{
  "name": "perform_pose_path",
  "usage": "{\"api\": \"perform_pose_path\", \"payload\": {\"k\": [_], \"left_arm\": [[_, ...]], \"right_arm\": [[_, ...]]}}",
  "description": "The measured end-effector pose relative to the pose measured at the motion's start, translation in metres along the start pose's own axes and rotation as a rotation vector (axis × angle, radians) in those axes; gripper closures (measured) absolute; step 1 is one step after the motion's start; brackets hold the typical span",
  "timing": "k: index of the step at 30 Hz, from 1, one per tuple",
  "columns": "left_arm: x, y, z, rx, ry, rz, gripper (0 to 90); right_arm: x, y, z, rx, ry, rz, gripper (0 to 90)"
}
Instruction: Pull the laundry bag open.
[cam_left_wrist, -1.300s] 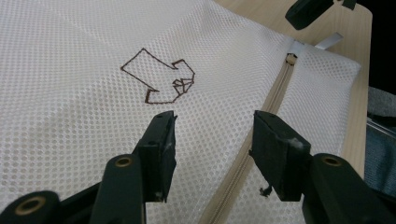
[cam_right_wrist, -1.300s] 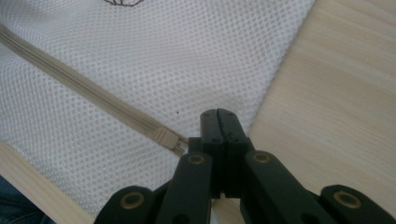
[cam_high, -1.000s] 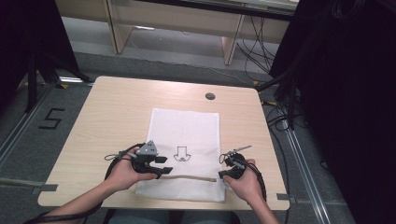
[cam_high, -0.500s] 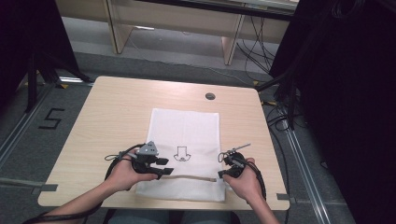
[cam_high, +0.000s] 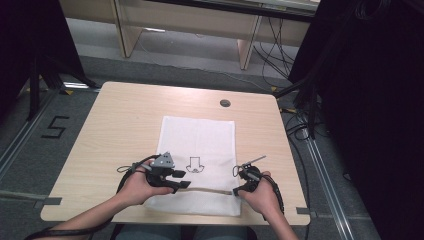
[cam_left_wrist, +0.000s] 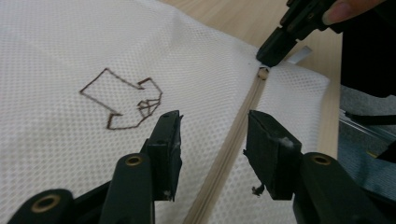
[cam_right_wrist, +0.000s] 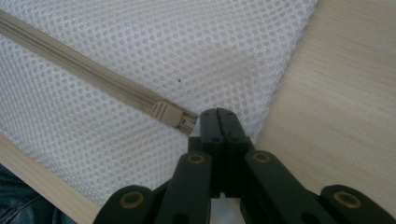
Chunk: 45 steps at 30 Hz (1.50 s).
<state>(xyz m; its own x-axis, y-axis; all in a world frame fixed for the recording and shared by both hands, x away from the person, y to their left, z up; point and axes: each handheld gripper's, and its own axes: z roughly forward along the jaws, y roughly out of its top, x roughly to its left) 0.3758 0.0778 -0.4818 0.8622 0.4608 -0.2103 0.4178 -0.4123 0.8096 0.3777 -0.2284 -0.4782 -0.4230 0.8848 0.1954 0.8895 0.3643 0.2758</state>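
Observation:
A white mesh bag (cam_high: 200, 135) lies flat on the table, with a brown arrow drawing (cam_high: 193, 164) and a beige zipper (cam_high: 210, 189) across its near end. My left gripper (cam_high: 186, 181) is open and low over the bag. In the left gripper view (cam_left_wrist: 212, 128) its jaws straddle the zipper tape (cam_left_wrist: 233, 140) without touching it, and they have just been closing. My right gripper (cam_high: 236, 191) is shut at the zipper's right end. In the right gripper view (cam_right_wrist: 217, 112) its tips meet right at the slider (cam_right_wrist: 168, 113), pinching the pull.
The wooden table (cam_high: 125, 115) has a round cable hole (cam_high: 225, 103) behind the bag. Its front edge runs just under both hands. A taped "5" (cam_high: 54, 127) marks the floor at the left. Desk legs stand beyond the table, and dark curtains hang at the right.
The left gripper's jaws look slightly narrower over the zipper. The right hand and the bag have not moved.

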Motion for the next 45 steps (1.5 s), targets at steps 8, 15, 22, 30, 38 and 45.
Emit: {"api": "perform_pose_path", "payload": {"k": [8, 15, 22, 30, 38, 45], "left_arm": [[-0.011, 0.009, 0.015, 0.028, -0.045, 0.055, 60.0], [-0.021, 0.020, 0.036, 0.048, -0.078, 0.092, 62.2], [-0.026, 0.028, 0.055, 0.070, -0.100, 0.141, 65.4], [-0.036, 0.033, 0.077, 0.110, -0.122, 0.167, 71.4], [-0.044, 0.038, 0.095, 0.132, -0.142, 0.169, 72.3], [-0.049, 0.041, 0.108, 0.166, -0.139, 0.171, 74.3]], "right_arm": [[0.003, -0.001, -0.001, -0.001, -0.014, -0.036, 90.0], [0.002, -0.001, 0.000, -0.019, -0.004, -0.072, 90.0], [0.003, -0.002, 0.000, -0.014, -0.007, -0.036, 90.0], [0.000, -0.002, 0.001, -0.037, -0.002, -0.080, 90.0], [-0.002, -0.001, 0.001, -0.035, 0.006, -0.076, 90.0], [-0.002, -0.001, 0.001, -0.030, 0.002, -0.061, 90.0]]}}
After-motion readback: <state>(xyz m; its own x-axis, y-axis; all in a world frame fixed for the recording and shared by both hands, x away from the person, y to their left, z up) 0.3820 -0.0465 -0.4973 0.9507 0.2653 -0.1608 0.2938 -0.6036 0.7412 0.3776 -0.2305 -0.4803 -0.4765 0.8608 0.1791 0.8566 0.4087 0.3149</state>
